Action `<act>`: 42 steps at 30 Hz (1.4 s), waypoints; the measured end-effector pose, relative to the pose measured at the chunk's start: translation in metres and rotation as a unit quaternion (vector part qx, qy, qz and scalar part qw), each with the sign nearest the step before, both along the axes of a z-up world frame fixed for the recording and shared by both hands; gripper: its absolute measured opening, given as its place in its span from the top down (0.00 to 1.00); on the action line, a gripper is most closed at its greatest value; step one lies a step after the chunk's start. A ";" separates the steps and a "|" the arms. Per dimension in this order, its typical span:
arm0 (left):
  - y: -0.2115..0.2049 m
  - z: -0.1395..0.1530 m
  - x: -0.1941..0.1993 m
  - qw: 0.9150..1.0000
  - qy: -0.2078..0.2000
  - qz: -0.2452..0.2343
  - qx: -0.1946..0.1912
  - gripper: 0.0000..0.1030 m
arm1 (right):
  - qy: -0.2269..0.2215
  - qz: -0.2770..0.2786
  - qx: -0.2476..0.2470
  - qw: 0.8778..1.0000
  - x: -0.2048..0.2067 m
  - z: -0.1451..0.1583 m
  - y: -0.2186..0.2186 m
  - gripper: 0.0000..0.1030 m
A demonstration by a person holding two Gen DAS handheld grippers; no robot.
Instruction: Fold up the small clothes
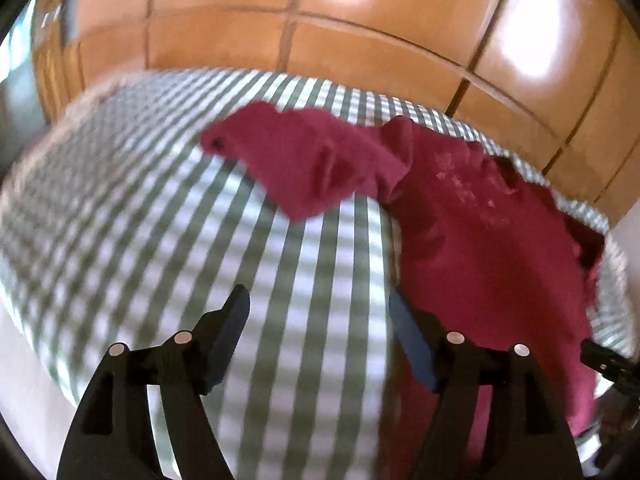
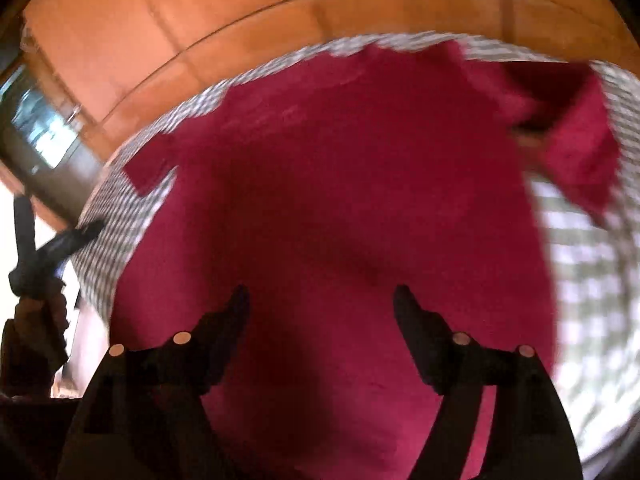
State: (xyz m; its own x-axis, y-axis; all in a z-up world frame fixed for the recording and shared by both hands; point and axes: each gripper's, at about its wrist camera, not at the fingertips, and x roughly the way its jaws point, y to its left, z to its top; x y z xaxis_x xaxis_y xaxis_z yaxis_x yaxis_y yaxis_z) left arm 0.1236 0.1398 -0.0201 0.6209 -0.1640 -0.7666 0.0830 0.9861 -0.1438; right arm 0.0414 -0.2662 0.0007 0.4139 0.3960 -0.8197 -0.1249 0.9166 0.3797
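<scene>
Hovering: both grippers hang above the cloth-covered tabletop, neither touching anything.
Shirt: a dark red shirt [image 2: 340, 200] lies spread on the checked cloth [image 1: 168, 208], body mostly flat, faint pale print on the chest.
Sleeves: in the left wrist view one sleeve [image 1: 296, 160] is flung out toward 10 o'clock from the body, rumpled and partly doubled over; in the right wrist view a sleeve toward 2 o'clock looks bunched and lifted.
Left gripper [image 1: 318, 304]: jaws wide apart and empty, over bare checked cloth, with the shirt's edge just beside the right-hand finger at 3 o'clock.
Right gripper [image 2: 320, 300]: jaws spread and empty, directly above the middle of the shirt body.
Surroundings: orange floor tiles [image 1: 360, 12] show beyond the far edge at 12 o'clock.
Stage: likely early, no fold visible yet; judged from the open lie of the shirt.
Risk, grip: pinching the body's middle could gather both layers and drag the whole shirt instead of turning one edge.
Risk, sleeves: folding over the rumpled sleeves would trap creases and give a lopsided result.
Risk, cloth: a low pinch could catch the checked cloth too and pull it along.
Risk, blur: both views are smeared, so edges are hard to place exactly.
</scene>
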 end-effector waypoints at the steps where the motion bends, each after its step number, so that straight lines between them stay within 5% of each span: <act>1: -0.006 0.000 0.006 1.000 -0.008 -0.008 0.022 0.31 | 0.000 0.011 -0.006 1.000 0.001 -0.004 0.012 0.28; 6: -0.031 -0.013 0.047 0.989 -0.040 -0.048 0.131 0.31 | -0.016 0.043 -0.055 0.997 0.005 -0.022 0.040 0.11; 9: -0.029 -0.028 0.081 0.987 -0.025 -0.046 0.151 0.33 | -0.030 0.049 -0.069 0.996 -0.005 -0.029 0.051 0.09; 11: -0.018 -0.039 0.104 0.990 0.000 -0.028 0.139 0.53 | -0.031 0.046 -0.066 0.996 -0.008 -0.030 0.050 0.07; 13: -0.009 -0.044 0.117 0.992 0.012 -0.018 0.128 0.86 | -0.031 0.044 -0.066 0.996 -0.003 -0.031 0.053 0.06; 15: 0.008 -0.033 0.122 0.996 0.004 -0.002 0.089 0.97 | -0.031 0.045 -0.071 0.996 -0.005 -0.031 0.054 0.04; 17: 0.034 -0.015 0.124 0.999 -0.006 0.029 0.027 0.97 | -0.031 0.045 -0.073 0.996 -0.004 -0.032 0.056 0.03; 20: 0.089 0.014 0.125 0.993 -0.023 0.087 -0.076 0.98 | -0.030 0.040 -0.076 0.996 -0.001 -0.033 0.057 0.02; 22: 0.132 0.031 0.122 0.982 -0.036 0.132 -0.131 0.98 | -0.029 0.038 -0.079 0.996 0.000 -0.033 0.058 0.02; 26: 0.196 0.054 0.118 0.958 -0.061 0.214 -0.182 0.98 | -0.028 0.036 -0.084 0.995 0.001 -0.033 0.059 0.02; 30: 0.250 0.061 0.123 0.938 -0.067 0.292 -0.175 0.99 | -0.026 0.033 -0.089 0.995 0.002 -0.034 0.059 0.02; 34: 0.264 0.049 0.137 0.940 -0.044 0.319 -0.114 0.99 | -0.024 0.028 -0.096 0.995 0.005 -0.034 0.061 0.02; 39: 0.274 -0.003 0.144 0.933 0.026 0.356 -0.050 0.99 | -0.021 0.026 -0.099 0.995 0.006 -0.034 0.059 0.02; 42: 0.280 -0.037 0.135 0.923 0.065 0.376 -0.054 0.99 | -0.022 0.026 -0.102 0.994 0.007 -0.034 0.059 0.02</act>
State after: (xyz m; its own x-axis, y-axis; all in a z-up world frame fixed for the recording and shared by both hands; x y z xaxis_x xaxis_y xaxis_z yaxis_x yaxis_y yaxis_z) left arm 0.2591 0.4199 -0.0575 0.4946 0.1956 -0.8468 -0.6432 0.7377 -0.2053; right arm 0.0486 -0.2075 -0.0337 0.4351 0.2456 -0.8662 -0.1866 0.9658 0.1801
